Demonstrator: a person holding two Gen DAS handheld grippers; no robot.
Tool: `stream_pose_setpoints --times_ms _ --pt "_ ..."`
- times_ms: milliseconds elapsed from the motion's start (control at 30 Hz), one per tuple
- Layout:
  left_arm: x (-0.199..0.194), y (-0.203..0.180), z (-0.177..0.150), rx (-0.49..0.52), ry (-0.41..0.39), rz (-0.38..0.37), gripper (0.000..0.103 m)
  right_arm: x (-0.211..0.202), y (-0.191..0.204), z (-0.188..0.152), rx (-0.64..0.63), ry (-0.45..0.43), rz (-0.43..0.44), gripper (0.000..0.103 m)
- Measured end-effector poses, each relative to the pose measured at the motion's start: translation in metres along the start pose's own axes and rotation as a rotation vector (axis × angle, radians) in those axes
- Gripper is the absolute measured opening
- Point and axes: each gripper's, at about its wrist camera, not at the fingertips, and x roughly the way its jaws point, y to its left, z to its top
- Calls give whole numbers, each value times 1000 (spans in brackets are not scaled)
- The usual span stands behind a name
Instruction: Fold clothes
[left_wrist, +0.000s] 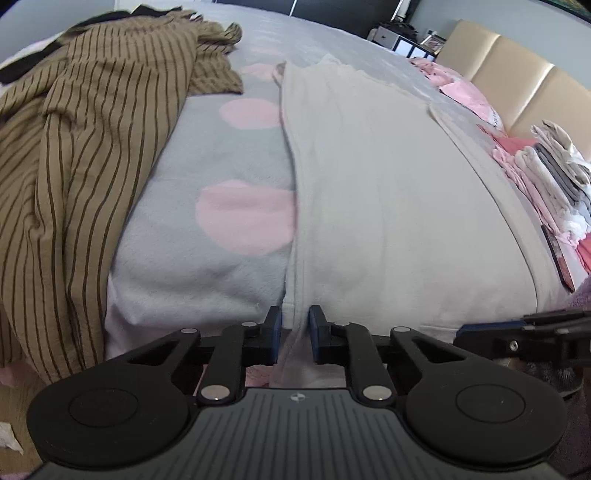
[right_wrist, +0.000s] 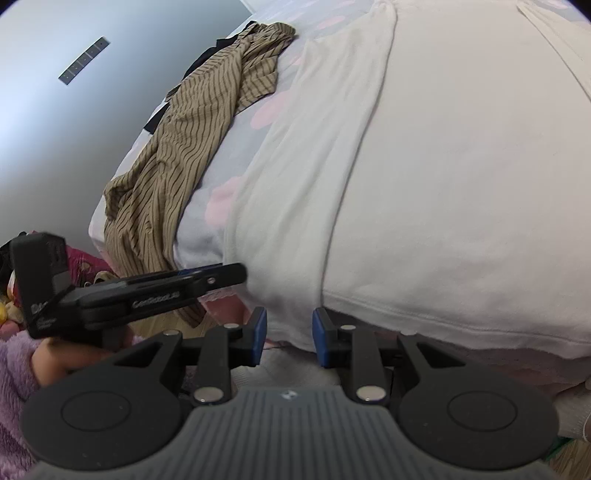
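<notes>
Fingers (left_wrist: 275, 328) flank cream garment (left_wrist: 388, 206) hem; striped brown garment (left_wrist: 85, 147) heaped beside.

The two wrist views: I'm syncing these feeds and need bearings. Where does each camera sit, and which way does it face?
Left wrist: behind the left gripper, aimed down across the bed; hem of the cream garment between its jaws; right gripper enters from the right edge.
Right wrist: behind the right gripper, jaws apart at the bed's near edge; left gripper, a hand and a purple fleece sleeve at left.
Shared: cream garment, brown striped garment, polka-dot blanket.
</notes>
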Motion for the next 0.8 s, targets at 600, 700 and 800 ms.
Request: stream_pose_setpoints --times_ms 600,700,800 --pt "-10 -88 27 340 -1 -16 10 -11 6 56 21 -79 -17 32" --pt "-10 -96 28 366 3 -23 10 -2 9 62 33 -61 -8 35" --pt "-11 -100 30 380 3 -32 10 8 12 67 33 -38 -14 36"
